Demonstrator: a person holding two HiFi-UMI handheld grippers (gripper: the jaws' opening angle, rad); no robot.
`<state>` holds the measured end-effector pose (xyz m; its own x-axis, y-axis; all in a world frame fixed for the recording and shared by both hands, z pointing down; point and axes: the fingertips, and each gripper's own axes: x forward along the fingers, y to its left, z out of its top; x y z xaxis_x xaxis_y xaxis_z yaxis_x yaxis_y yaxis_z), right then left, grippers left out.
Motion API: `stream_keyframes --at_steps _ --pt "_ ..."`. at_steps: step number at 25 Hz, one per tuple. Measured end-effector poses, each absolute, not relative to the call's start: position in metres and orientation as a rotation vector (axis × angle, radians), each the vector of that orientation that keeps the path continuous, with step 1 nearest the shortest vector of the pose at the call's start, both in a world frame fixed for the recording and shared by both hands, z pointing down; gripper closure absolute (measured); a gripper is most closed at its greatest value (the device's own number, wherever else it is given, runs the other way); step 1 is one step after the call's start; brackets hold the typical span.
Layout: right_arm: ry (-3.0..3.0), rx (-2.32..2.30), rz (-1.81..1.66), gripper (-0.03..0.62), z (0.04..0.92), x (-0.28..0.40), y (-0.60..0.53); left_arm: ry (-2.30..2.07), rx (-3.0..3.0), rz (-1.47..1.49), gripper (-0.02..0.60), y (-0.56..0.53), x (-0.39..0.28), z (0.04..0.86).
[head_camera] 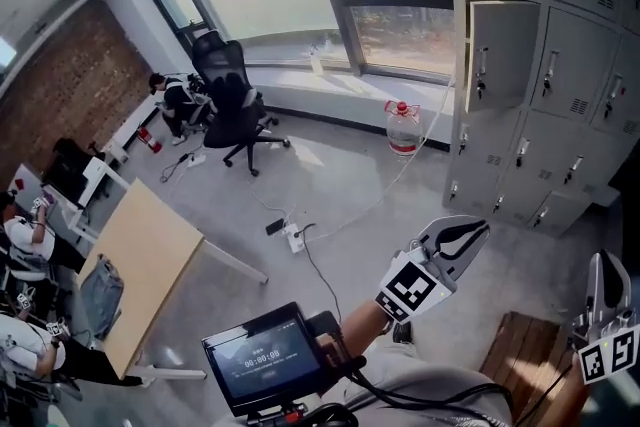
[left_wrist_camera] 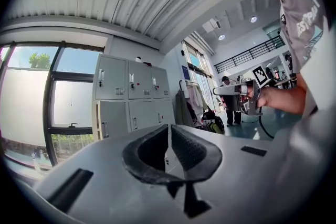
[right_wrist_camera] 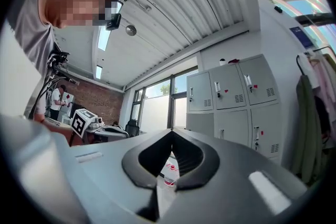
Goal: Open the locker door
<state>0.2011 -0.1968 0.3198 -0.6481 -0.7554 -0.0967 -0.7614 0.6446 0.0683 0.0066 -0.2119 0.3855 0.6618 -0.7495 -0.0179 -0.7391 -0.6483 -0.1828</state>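
Note:
A bank of grey lockers [head_camera: 545, 65] fills the upper right of the head view. One upper door [head_camera: 500, 53] stands ajar; the others look closed. My left gripper [head_camera: 474, 231] is held up well short of the lockers, its jaws shut on nothing. My right gripper [head_camera: 604, 263] sits at the lower right edge, also shut and empty. In the left gripper view the jaws [left_wrist_camera: 169, 127] meet at the tip with the lockers [left_wrist_camera: 131, 96] far beyond. In the right gripper view the jaws [right_wrist_camera: 171, 132] are closed too, with the lockers [right_wrist_camera: 231, 99] to the right.
A black office chair [head_camera: 232, 105] and a water jug [head_camera: 402, 127] stand by the window. A wooden table [head_camera: 140, 260] is at the left and a wooden crate [head_camera: 520, 345] by my right side. Cables and a power strip [head_camera: 292, 235] lie on the floor. People sit at the far left.

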Motion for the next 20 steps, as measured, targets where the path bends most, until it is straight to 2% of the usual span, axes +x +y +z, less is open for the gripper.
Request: stream_keyframes --at_steps 4,10,20 --pt "2.796 -1.316 0.130 0.603 0.332 0.254 -0.143 1.188 -2.703 -0.097 0.555 -0.161 0.062 0.395" --pt "2.826 -1.326 0.076 0.602 0.344 0.308 -0.073 1.217 -2.726 -0.092 0.555 -0.089 0.112 0.406" --pt "2.817 -1.293 0.066 0.602 0.343 0.298 0.006 1.292 -2.713 -0.042 0.555 -0.009 0.093 0.395"
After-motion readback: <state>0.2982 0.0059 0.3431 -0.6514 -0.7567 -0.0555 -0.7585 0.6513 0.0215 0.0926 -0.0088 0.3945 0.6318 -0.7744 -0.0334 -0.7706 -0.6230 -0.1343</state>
